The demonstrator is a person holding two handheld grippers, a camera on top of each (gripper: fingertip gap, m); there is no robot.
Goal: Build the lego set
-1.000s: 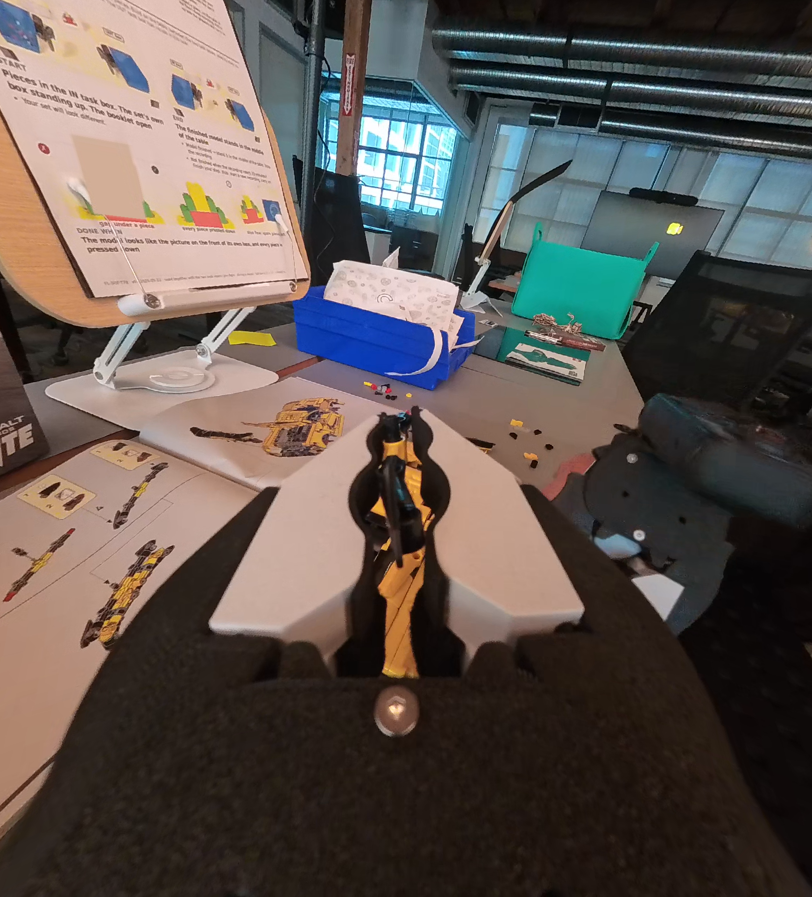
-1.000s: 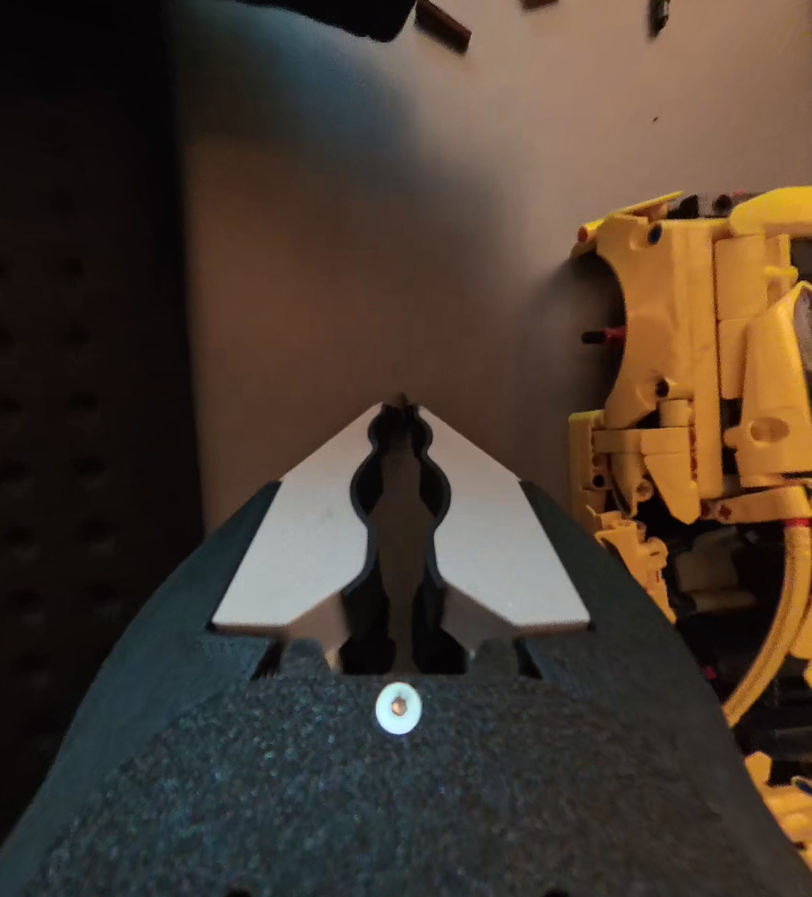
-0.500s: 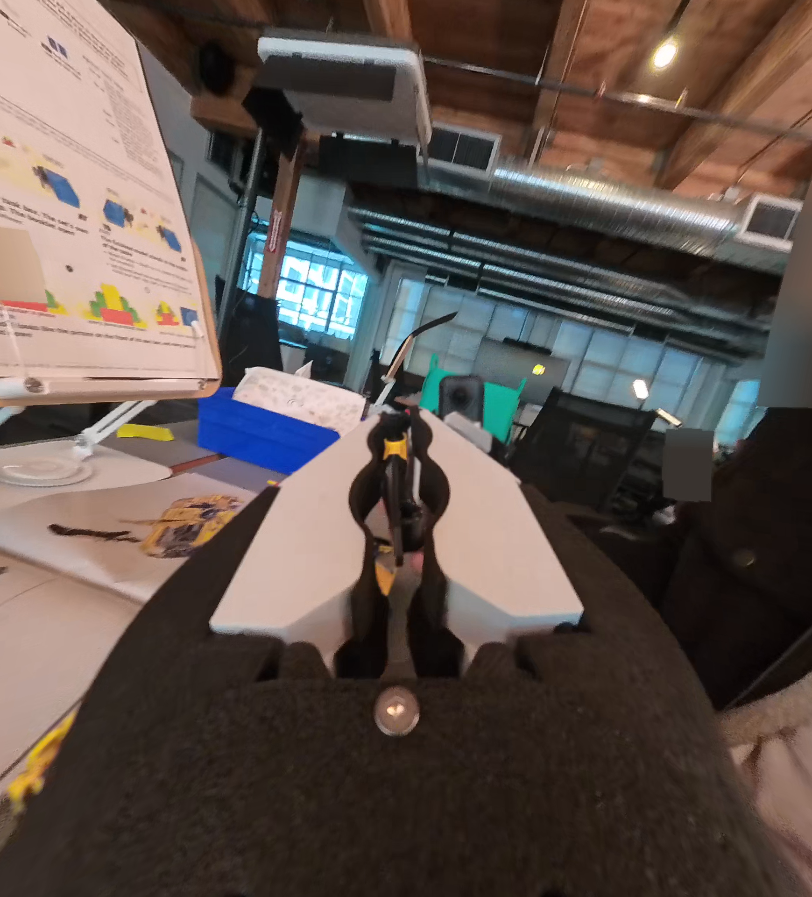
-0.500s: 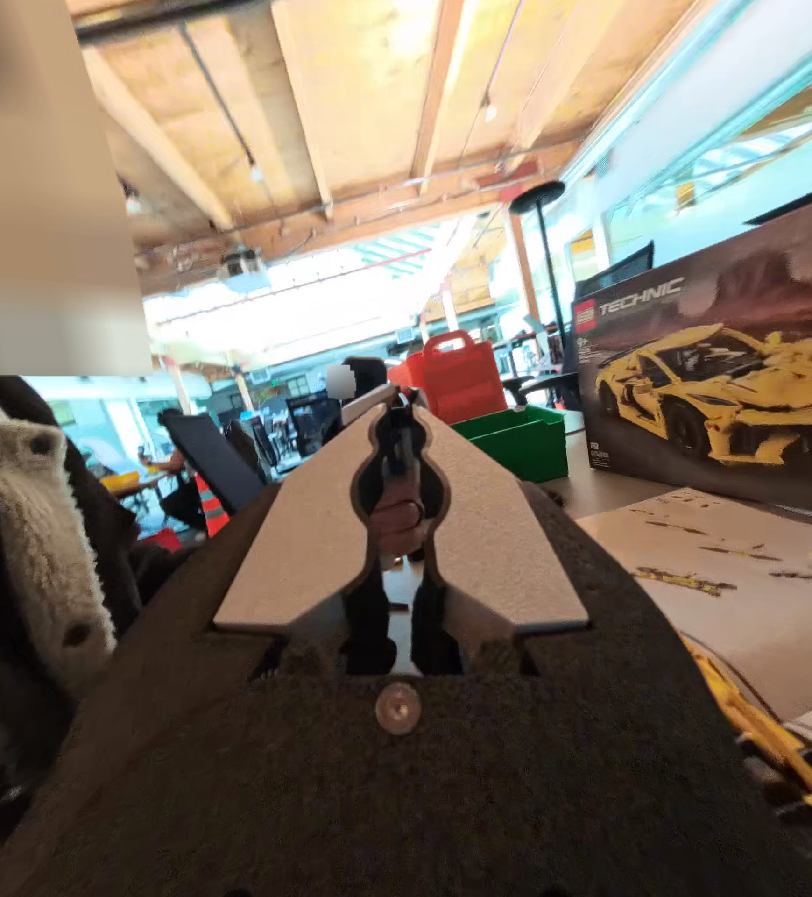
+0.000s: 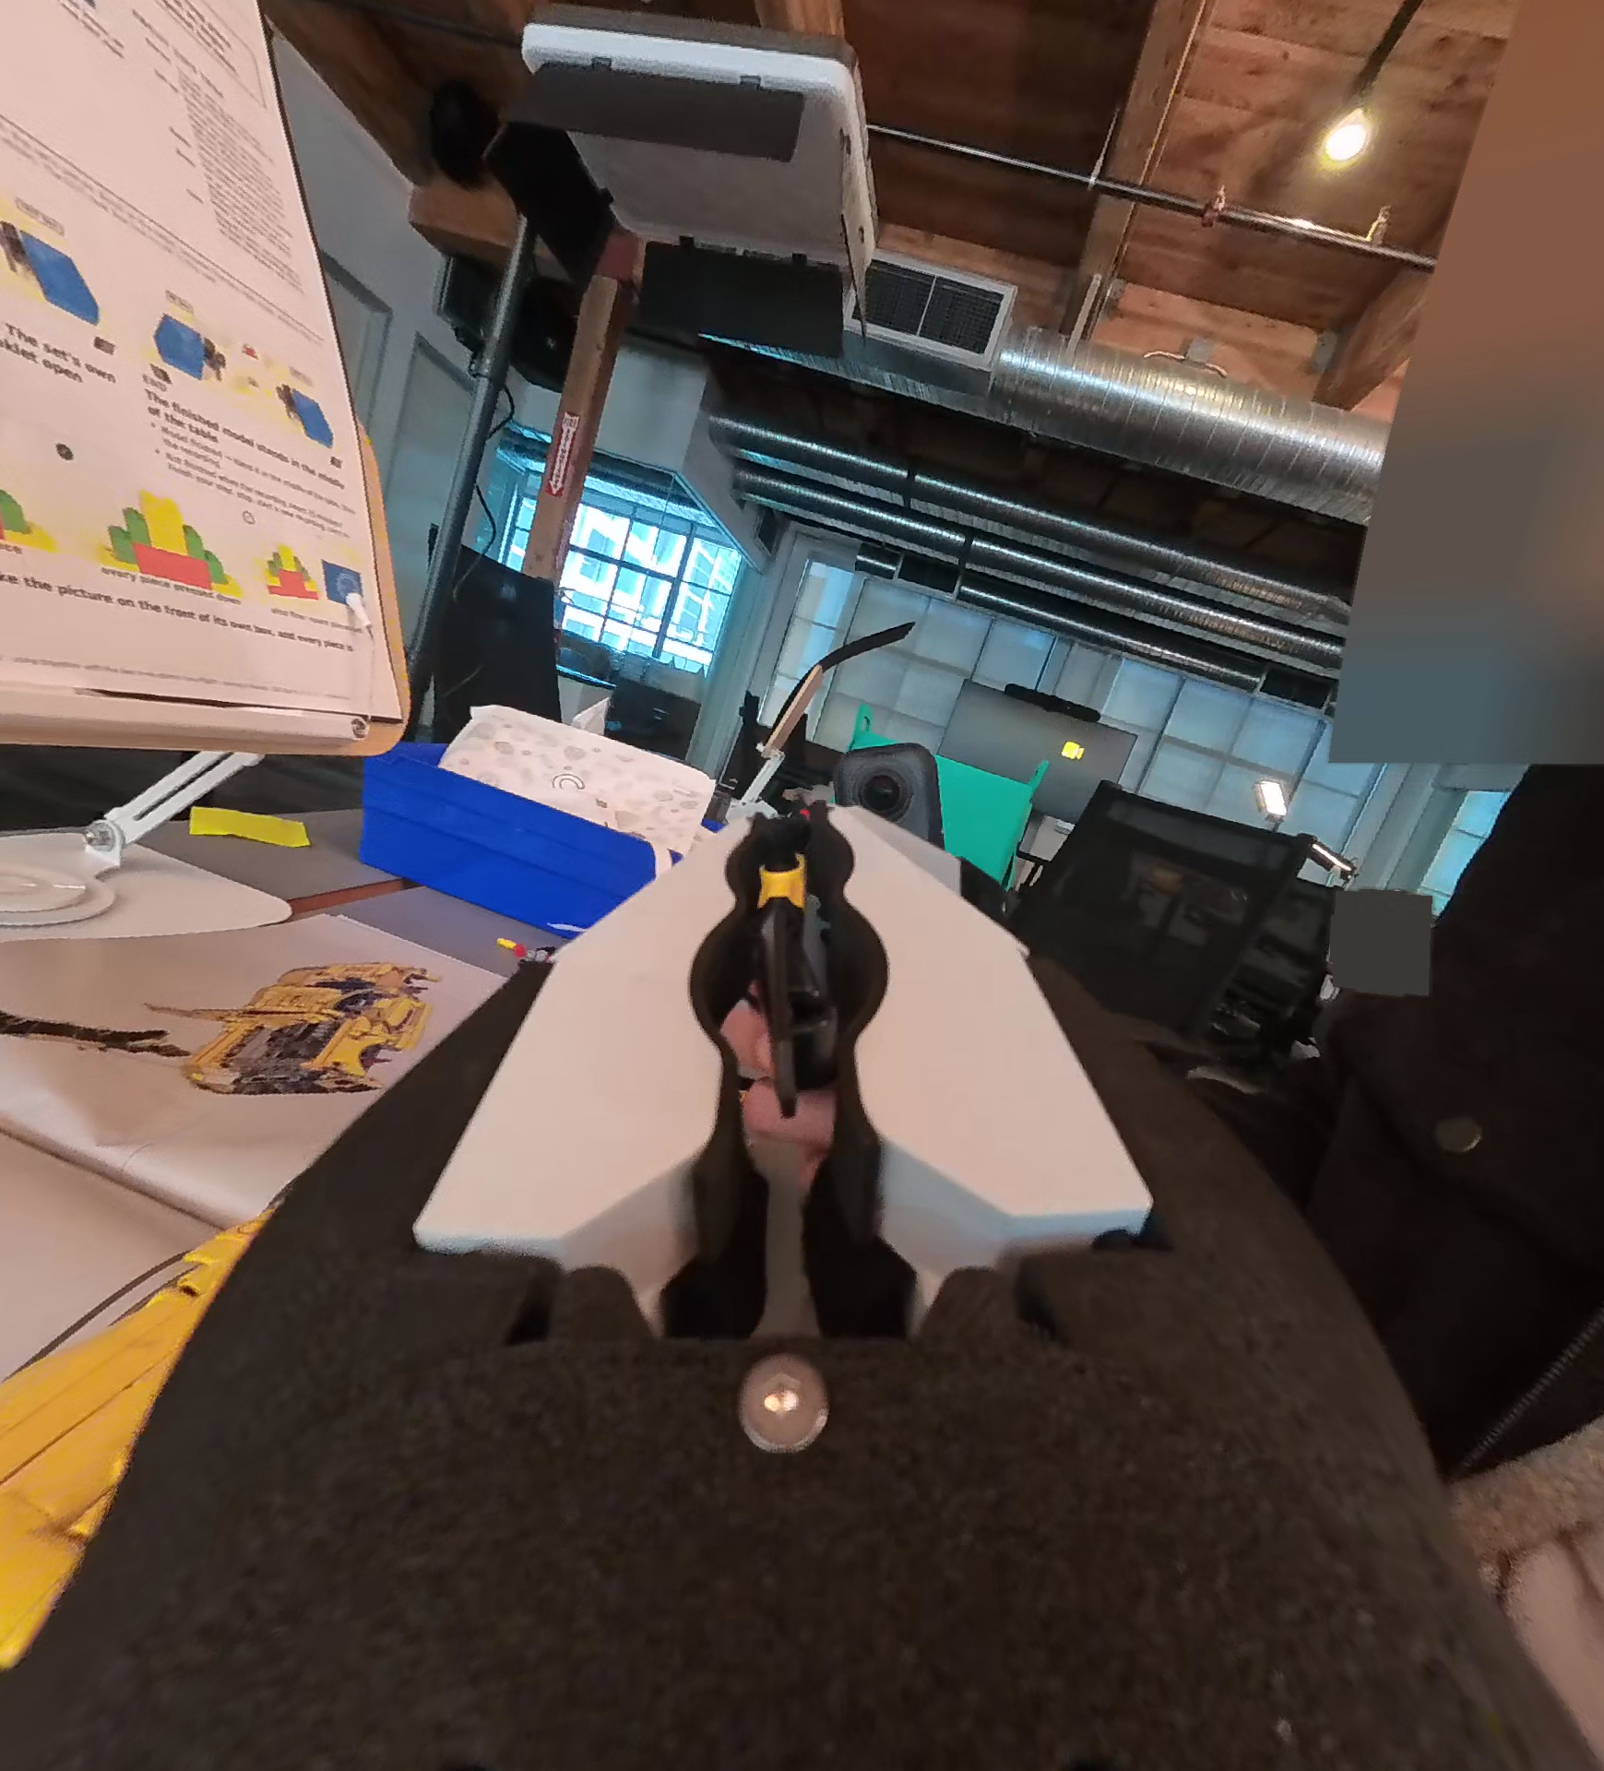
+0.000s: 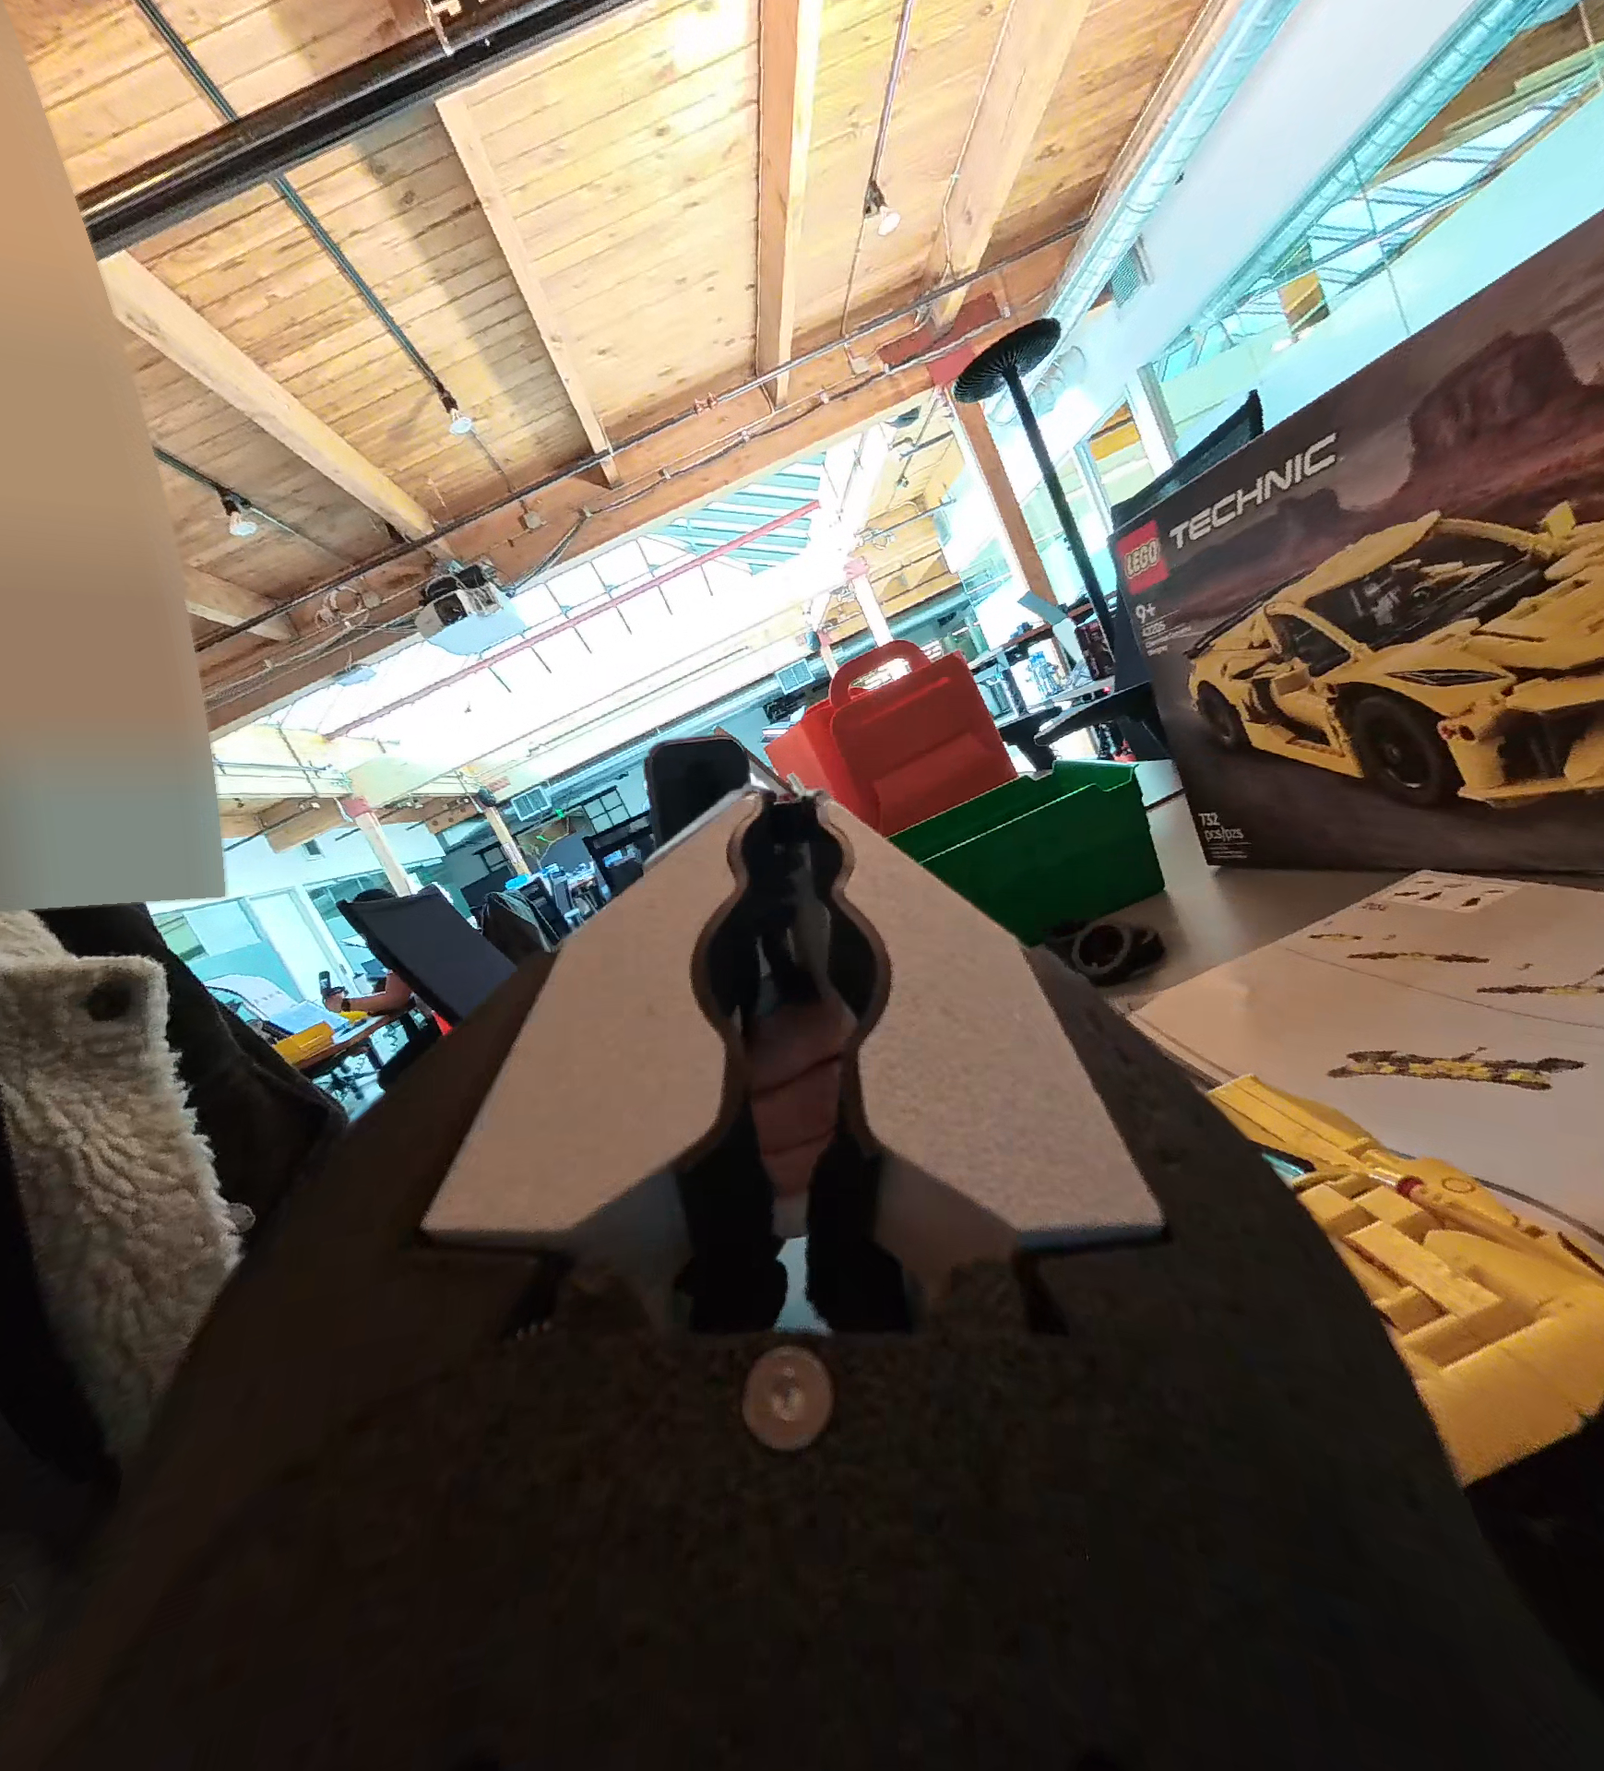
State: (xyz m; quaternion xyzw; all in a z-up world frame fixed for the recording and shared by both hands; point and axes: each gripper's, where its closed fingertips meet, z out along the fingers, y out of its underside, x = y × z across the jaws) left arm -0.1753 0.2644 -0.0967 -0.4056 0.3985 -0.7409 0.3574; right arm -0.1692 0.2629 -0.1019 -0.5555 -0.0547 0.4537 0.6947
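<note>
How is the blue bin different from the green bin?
The blue bin, seen in the left wrist view, has a white speckled paper bag sticking out of it; the green bin, seen in the right wrist view, shows nothing above its rim. The blue bin stands near a tilted board on a white stand, while the green bin stands beside the lego box, with a red container behind it. Both are open plastic bins on the table.

1. Left tool (image 5: 793, 834) — white fingers, black foam body; the piece (image 5: 783, 886) it grips is black with a yellow band.
2. Bin (image 5: 491, 853) — blue.
3. Model (image 6: 1449, 1284) — yellow.
4. Tray (image 6: 1037, 848) — green; container (image 6: 913, 747) behind it — red.
5. Set box (image 6: 1449, 671): dark, yellow car pictured.
</note>
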